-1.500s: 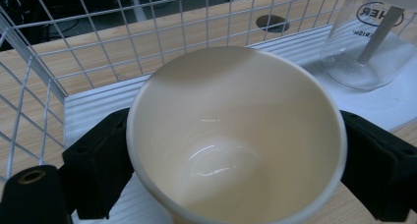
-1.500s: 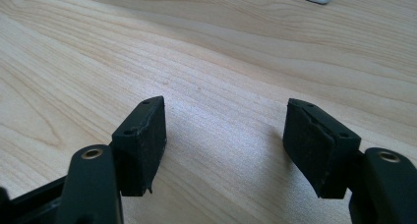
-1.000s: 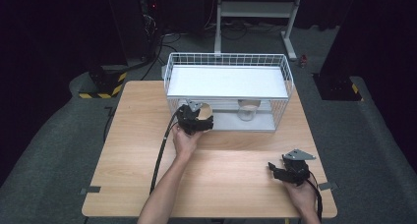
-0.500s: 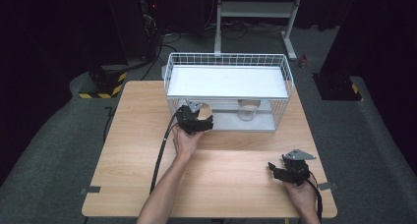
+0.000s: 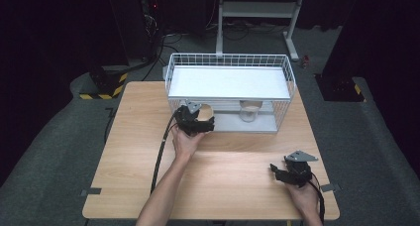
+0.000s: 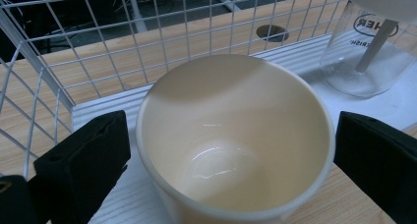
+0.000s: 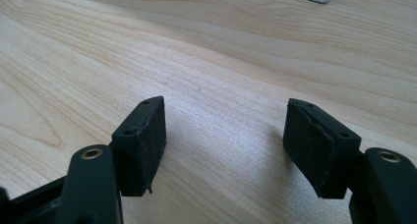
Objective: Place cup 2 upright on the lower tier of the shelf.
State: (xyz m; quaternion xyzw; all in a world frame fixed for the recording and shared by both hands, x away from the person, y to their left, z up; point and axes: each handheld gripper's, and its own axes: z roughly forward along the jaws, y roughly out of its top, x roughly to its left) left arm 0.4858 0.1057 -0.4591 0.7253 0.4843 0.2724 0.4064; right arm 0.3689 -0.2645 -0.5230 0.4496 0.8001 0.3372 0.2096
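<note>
**Cream cup stands between the parted jaws of the left gripper at the wire rack**

A cream cup (image 6: 231,145) is seen in the left gripper view, upright on the white lower shelf (image 6: 305,62) of a wire rack (image 5: 229,89). The cup is placed at the left end of this shelf, near the front edge. The left gripper (image 5: 197,121) is held at the front of the rack, and its two black jaws stand on either side of the cup. The jaws have just been opening further. A thin gap is visible between the right jaw and the rim, and the left jaw is very close to the wall of the cup; no pressing on the cup is seen, so the cup is regarded as released and standing by itself.

Further along the same shelf, a clear glass jar (image 6: 373,47) with a light lid is placed, well apart from the cup. A white upper shelf (image 5: 229,82) covers the top of the rack.

The right gripper (image 5: 292,172) is rested on the wooden table (image 5: 133,151) near the front right corner, far from the rack. Its jaws are partly apart and nothing is held between them; bare wood is seen in the gap.
</note>
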